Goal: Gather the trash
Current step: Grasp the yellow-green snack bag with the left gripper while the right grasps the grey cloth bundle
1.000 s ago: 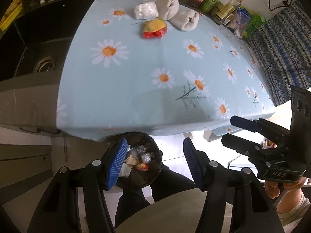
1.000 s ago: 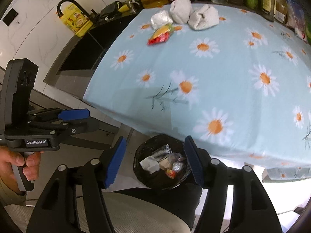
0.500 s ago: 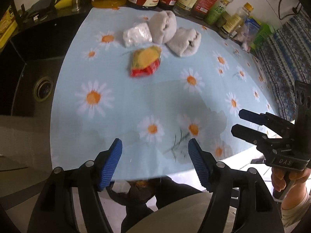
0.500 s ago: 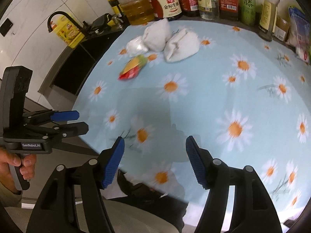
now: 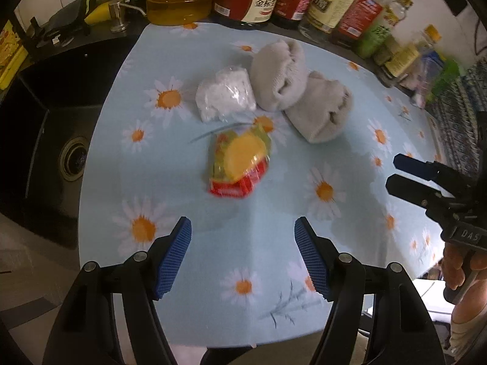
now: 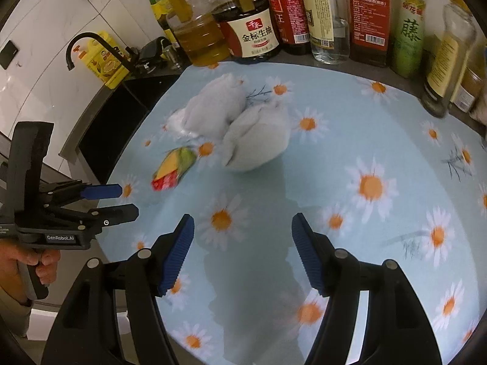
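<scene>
Both grippers have moved off the bin at the table edge (it's out of view now) & in over the daisy tablecloth [image 5: 127,158]; the left gripper [image 5: 243,254] w/ jaws spread wider than a sec ago & nothing between, the right gripper [image 6: 243,251] jaws apart & empty too. The trash sits ahead of the left gripper: a red-yellow snack wrapper [image 5: 239,164], clear of the pads, w/ a white crumpled bag [image 5: 225,94] behind it beside two rolled grey towels [image 5: 299,91]. In the right view the white bag is mostly hidden behind the towels, the wrapper's print is prob too blurred to read, & the bottles [image 6: 322,15] along the back are cut off at the top.
</scene>
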{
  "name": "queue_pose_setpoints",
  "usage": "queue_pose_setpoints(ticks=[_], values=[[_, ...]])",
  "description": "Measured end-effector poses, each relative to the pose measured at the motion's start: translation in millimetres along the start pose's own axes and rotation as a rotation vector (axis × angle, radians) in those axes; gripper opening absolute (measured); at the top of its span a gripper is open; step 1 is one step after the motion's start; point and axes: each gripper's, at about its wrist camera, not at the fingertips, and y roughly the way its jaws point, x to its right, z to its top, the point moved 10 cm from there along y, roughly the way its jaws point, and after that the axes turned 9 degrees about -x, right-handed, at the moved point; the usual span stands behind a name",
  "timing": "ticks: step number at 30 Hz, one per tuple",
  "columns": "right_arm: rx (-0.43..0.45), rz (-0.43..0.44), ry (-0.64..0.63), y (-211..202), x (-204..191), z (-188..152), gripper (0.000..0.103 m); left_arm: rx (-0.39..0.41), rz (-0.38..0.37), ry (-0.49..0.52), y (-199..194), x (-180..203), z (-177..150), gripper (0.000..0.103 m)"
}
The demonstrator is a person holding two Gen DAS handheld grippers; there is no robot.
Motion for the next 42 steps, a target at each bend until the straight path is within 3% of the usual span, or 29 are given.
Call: queue_pose_setpoints(ticks=[14, 30, 33, 37, 42], values=[[-0.027, 0.033, -0.078, 26.8, 19.1, 58.1, 0.067, -0.058, 0.045, -0.063, 28.6, -3.4, 41.4, 0.068], [-0.041, 0.085, -0.140, 41.1, 14.5, 80.8, 0.067, -0.055, 0.052, -0.090, 45.3, 1.5, 61.8, 0.068], [-0.042, 0.091, -0.149, 43.3, 13.9, 82.7, 0.065, -0.035, 0.057, -0.103, 45.9, 1.2, 66.9, 0.060], [-0.052, 0.089, -0.163, 48.7, 12.8, 82.2, 0.054, -0.029, 0.074, -0.089, 45.9, -0.8, 66.9, 0.052], [-0.037, 0.081, -0.174, 51.1, 12.3, 81.8, 0.039, -0.019, 0.085, -0.081, 46.4, 3.3, 67.7, 0.050]])
